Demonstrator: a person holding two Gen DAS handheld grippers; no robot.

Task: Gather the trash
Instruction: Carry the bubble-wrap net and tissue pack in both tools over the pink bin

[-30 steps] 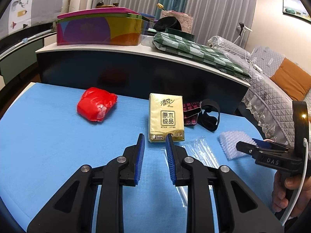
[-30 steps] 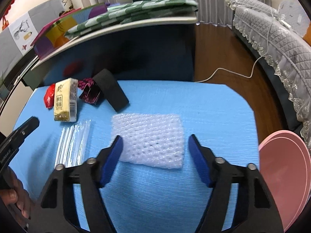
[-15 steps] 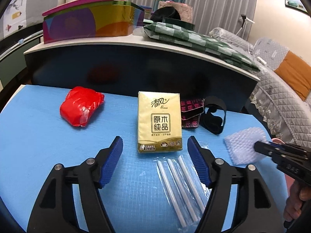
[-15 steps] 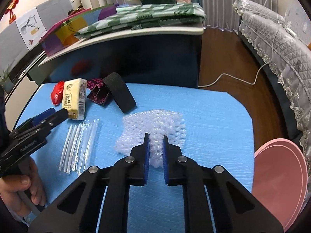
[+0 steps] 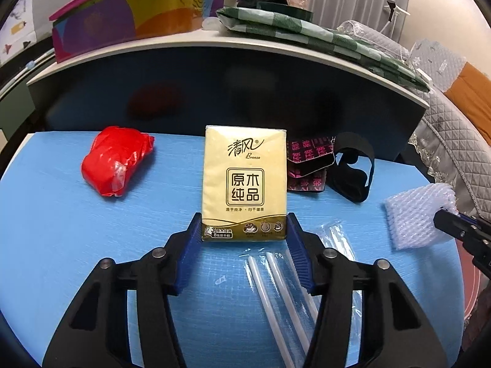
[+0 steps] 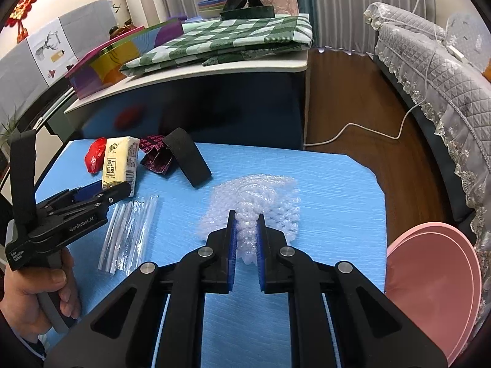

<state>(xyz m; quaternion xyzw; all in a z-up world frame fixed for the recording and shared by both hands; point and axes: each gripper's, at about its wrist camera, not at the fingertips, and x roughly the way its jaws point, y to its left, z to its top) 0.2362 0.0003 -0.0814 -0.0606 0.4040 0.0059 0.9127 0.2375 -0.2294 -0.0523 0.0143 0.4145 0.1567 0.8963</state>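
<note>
We seat the left tongs, closing onto the tissue pack at 12 o'clock, squarely on its sides. The right tongs pinch the foam net; lift it gently.

The bench lies bare on its right half, open to a hand. Far behind, a dark cabinet walls it off; a pink bin stands at the near right edge.

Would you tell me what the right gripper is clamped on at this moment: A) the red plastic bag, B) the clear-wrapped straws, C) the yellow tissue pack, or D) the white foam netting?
D: in the right wrist view the right gripper pinches the white foam netting between nearly closed pads.
</note>
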